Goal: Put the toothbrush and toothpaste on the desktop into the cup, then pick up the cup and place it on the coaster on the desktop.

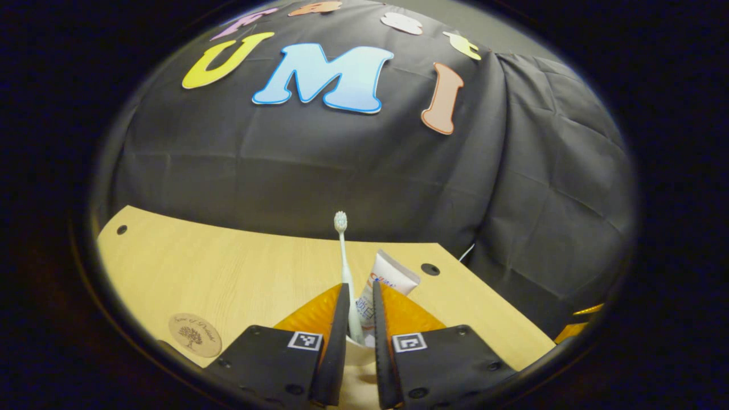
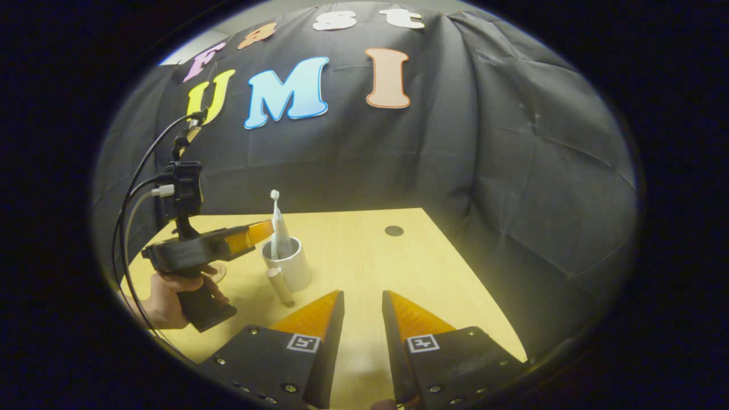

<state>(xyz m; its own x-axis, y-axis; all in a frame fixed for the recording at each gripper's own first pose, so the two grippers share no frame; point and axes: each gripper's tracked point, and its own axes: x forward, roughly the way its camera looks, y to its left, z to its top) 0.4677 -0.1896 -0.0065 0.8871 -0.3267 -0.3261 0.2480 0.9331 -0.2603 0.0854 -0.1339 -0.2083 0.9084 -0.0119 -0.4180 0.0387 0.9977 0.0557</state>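
Observation:
A white cup [image 2: 291,265] with a stubby handle [image 2: 279,286] holds the white toothbrush [image 1: 343,256] and the toothpaste tube [image 1: 383,280], both standing upright in it. My left gripper [image 1: 360,319] is shut on the cup's near wall [image 1: 359,352], with the toothbrush rising between its fingers. In the right gripper view the left gripper [image 2: 259,232] reaches the cup's rim from the left, held by a hand [image 2: 162,296]. I cannot tell whether the cup rests on the table. The round wooden coaster [image 1: 195,335] lies left of the cup. My right gripper [image 2: 363,302] hovers open over bare table.
The light wooden table [image 2: 364,250] has round cable holes [image 1: 430,269] near its back edge. Black cloth walls close it in behind and on the right. Cables [image 2: 134,188] run from the left gripper's camera mount.

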